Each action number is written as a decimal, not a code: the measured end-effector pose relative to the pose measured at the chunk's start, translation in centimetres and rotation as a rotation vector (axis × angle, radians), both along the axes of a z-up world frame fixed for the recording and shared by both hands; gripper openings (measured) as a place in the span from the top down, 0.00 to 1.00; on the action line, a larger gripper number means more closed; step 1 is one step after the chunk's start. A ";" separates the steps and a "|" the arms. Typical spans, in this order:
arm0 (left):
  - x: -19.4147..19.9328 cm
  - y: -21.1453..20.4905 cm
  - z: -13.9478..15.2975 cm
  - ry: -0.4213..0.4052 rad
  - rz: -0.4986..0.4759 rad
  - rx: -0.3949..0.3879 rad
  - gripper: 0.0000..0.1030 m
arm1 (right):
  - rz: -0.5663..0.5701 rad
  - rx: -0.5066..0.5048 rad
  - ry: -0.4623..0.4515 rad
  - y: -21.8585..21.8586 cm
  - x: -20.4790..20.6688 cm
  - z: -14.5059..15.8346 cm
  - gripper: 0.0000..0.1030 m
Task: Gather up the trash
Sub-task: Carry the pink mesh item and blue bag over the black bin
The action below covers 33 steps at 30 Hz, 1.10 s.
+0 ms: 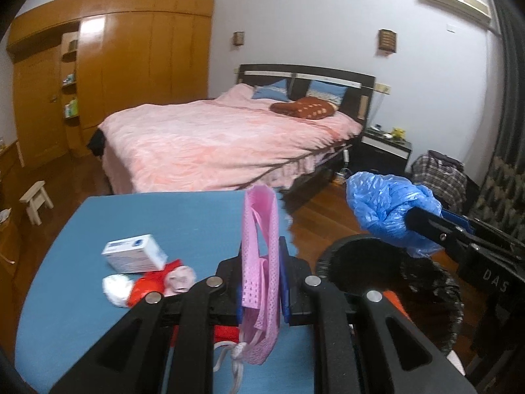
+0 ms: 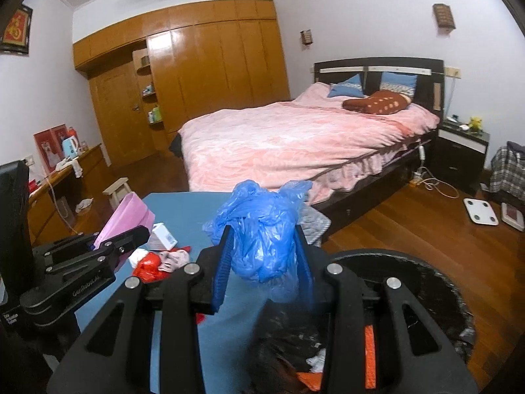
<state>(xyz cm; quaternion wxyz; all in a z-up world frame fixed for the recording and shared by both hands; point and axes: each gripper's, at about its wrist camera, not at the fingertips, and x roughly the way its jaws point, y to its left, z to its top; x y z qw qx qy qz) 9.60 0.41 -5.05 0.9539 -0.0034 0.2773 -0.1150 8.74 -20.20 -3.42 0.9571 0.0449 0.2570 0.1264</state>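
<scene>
**Trash collection: two pieces in hand, three left on the table**

Left gripper (image 1: 261,282): jaws pressed together on a pink mesh bag (image 1: 259,246), which stands up between the fingers and droops below them. Held above the blue table (image 1: 164,216), near its right edge.

Right gripper (image 2: 262,262): jaws clamped on a crumpled blue plastic bag (image 2: 262,233). In the left wrist view it sits at about 3 o'clock from the pink bag, well clear of the table and above the black bin (image 1: 361,262). The right wrist view shows the bin (image 2: 426,295) at 4 to 5 o'clock of the blue bag, already holding some scraps, orange and white among them.

Not yet collected, all lying together on the table at about 9 o'clock from the left gripper:
- white and blue box (image 1: 134,252)
- red wrapper (image 1: 147,287)
- white tissue wad (image 1: 115,289), touching the wrapper

Judgement: roughly midway. The bin has some contents and two items are lifted but not dropped. The blue bag looks closest to release; the pink bag needs a shift toward 3 o'clock first. Light plastic may cling to the pads on opening.
</scene>
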 end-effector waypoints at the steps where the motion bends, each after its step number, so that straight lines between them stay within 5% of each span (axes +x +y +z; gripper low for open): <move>1: 0.1 -0.6 0.0 -0.001 -0.013 0.000 0.84 | -0.010 -0.001 0.001 -0.5 -0.2 0.0 0.66; 18: 0.6 -12.6 -1.5 0.010 -0.258 0.002 0.84 | -0.245 -0.021 0.047 -11.1 -4.0 -2.5 0.66; 30: 1.9 -17.5 -3.4 0.043 -0.353 0.001 0.84 | -0.328 -0.046 0.099 -14.2 -4.2 -5.1 0.66; 33: 2.6 -18.0 -4.1 0.067 -0.367 -0.012 0.78 | -0.339 -0.060 0.117 -14.4 -4.2 -5.8 0.63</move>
